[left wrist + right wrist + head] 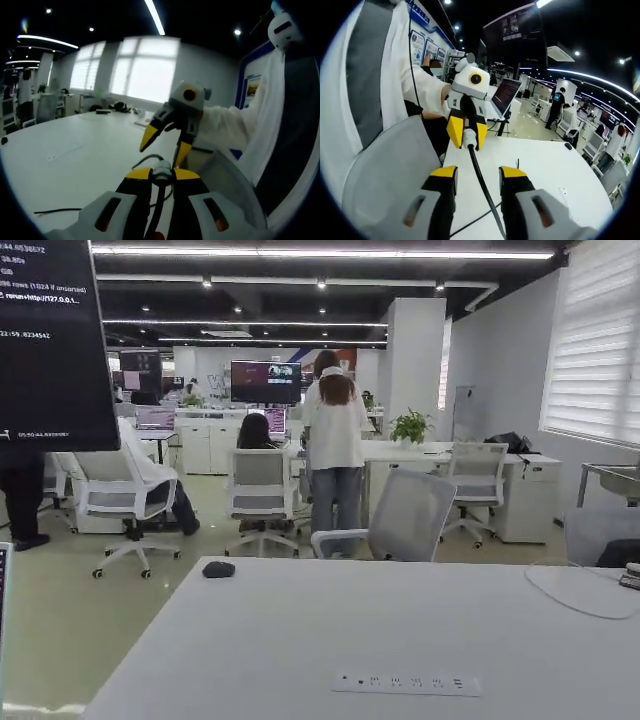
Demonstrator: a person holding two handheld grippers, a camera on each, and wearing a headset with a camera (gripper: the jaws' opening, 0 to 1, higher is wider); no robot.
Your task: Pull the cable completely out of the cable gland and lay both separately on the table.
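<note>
Smooth matt table (300, 640), plastic cable gland (469, 138)

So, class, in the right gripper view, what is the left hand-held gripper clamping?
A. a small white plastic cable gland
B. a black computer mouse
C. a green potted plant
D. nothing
A: the left hand-held gripper is shut on the small white plastic cable gland, with the thin black cable trailing from it between the tips of the open right hand-held gripper.
</note>
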